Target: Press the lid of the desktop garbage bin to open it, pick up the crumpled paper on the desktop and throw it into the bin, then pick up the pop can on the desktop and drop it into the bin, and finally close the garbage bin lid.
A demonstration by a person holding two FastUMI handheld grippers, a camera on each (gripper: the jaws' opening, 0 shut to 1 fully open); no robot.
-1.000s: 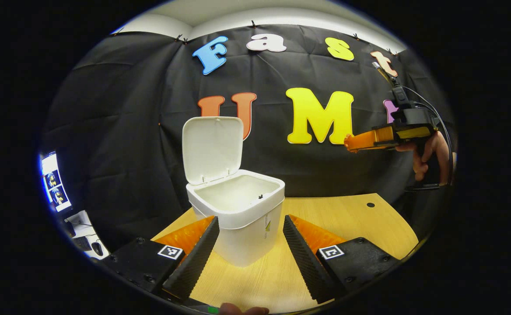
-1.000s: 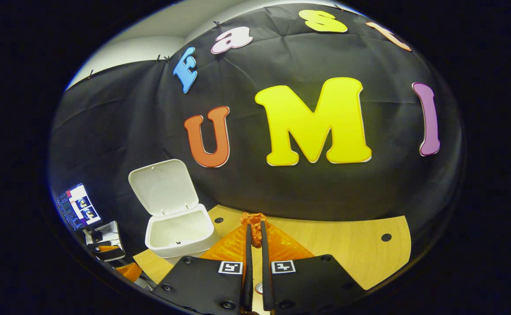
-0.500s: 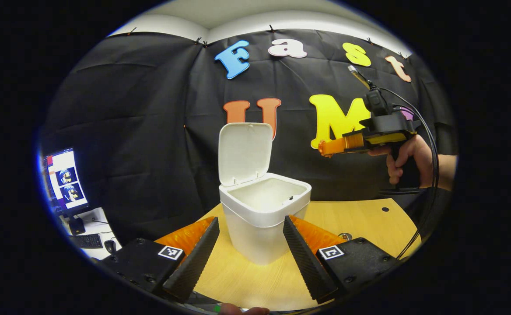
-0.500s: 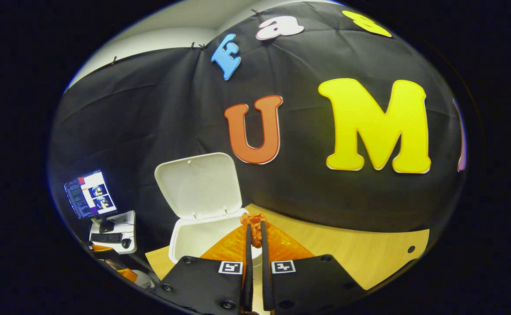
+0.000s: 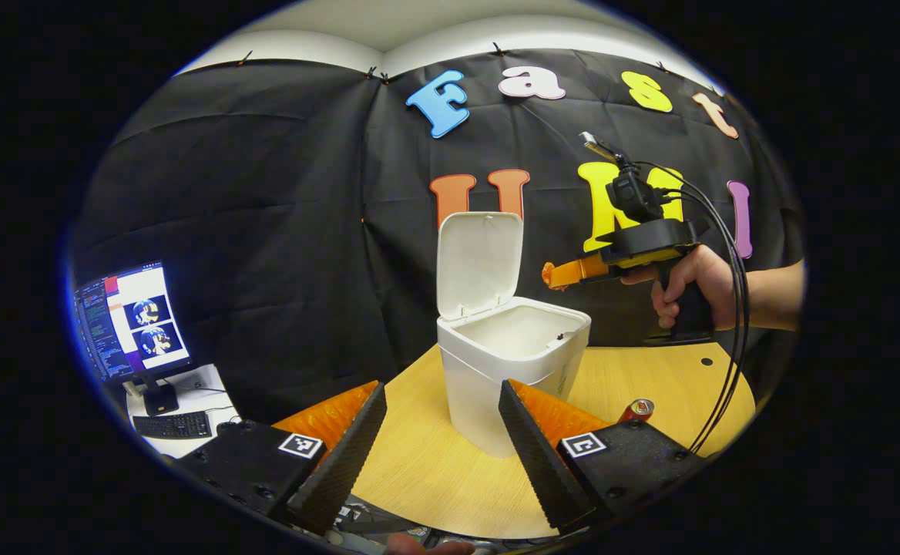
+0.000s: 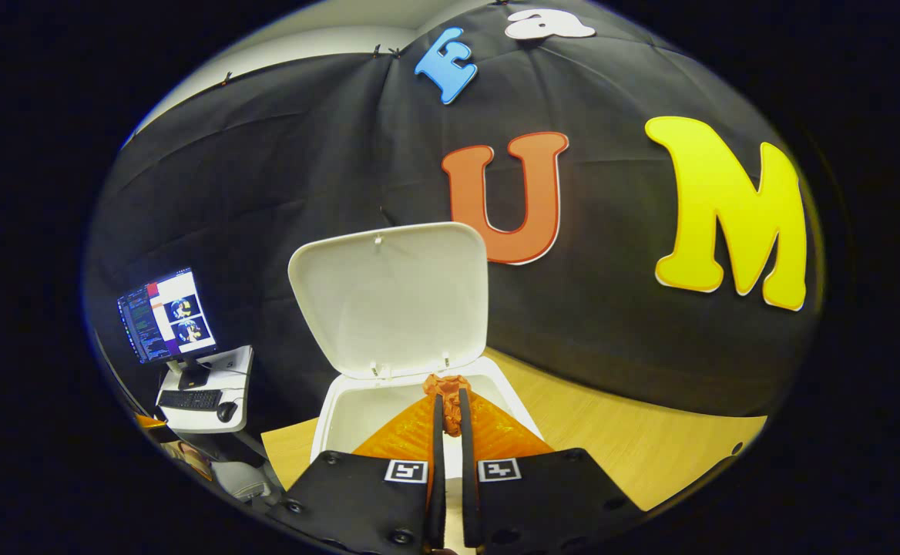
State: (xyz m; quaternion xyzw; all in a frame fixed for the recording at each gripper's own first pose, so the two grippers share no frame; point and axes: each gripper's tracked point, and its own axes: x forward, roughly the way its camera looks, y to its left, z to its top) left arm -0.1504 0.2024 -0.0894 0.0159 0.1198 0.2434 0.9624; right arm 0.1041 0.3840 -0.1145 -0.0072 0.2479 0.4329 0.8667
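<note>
My left hand-held gripper (image 5: 441,443) hangs low over the table (image 5: 434,470), fingers spread wide with nothing between them, the white bin (image 5: 510,370) standing just ahead. Its lid (image 5: 478,264) is tipped up and the mouth is open. My right hand-held gripper (image 6: 450,401) sits above that mouth, fingers pressed nearly together; I cannot tell whether they pinch anything. The red can (image 5: 636,409) stands on the table, right of the bin.
</note>
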